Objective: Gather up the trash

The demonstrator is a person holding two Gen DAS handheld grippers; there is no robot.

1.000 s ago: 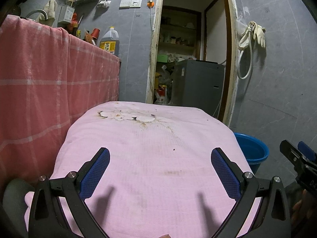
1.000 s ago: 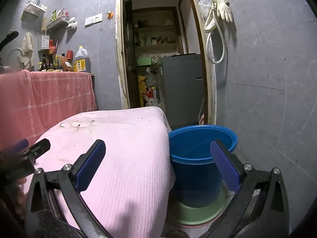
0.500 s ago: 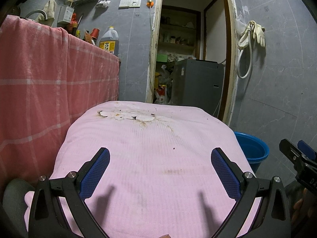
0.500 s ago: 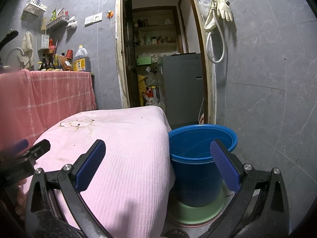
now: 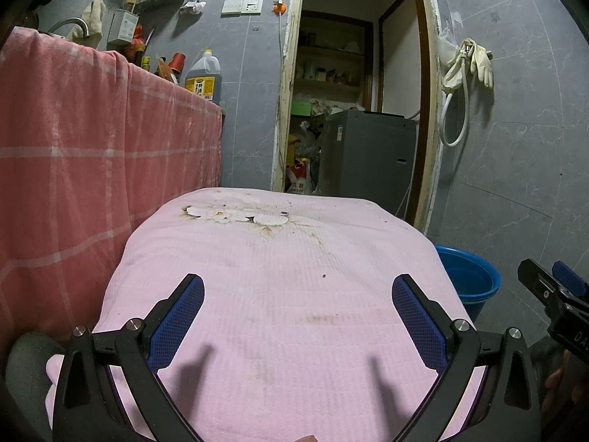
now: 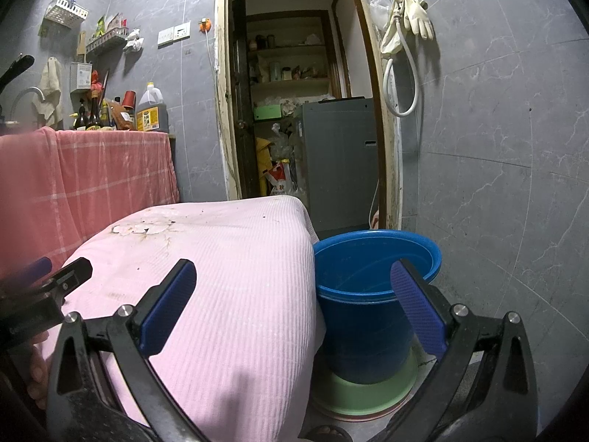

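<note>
A table covered by a pink cloth (image 5: 287,294) fills the left wrist view; it also shows in the right wrist view (image 6: 228,258). Small dark crumbs (image 5: 324,276) and brown stains lie on the cloth. A blue bucket (image 6: 368,280) stands on the floor at the table's right side, also seen in the left wrist view (image 5: 471,280). My left gripper (image 5: 294,294) is open and empty above the near part of the cloth. My right gripper (image 6: 292,283) is open and empty, over the table's right edge and the bucket.
A counter draped in red checked cloth (image 5: 92,147) stands to the left, with bottles and an oil jug (image 5: 203,77) on it. An open doorway (image 5: 349,110) with a grey appliance (image 5: 368,154) lies ahead. A green basin (image 6: 364,394) sits under the bucket. Grey tiled wall on the right.
</note>
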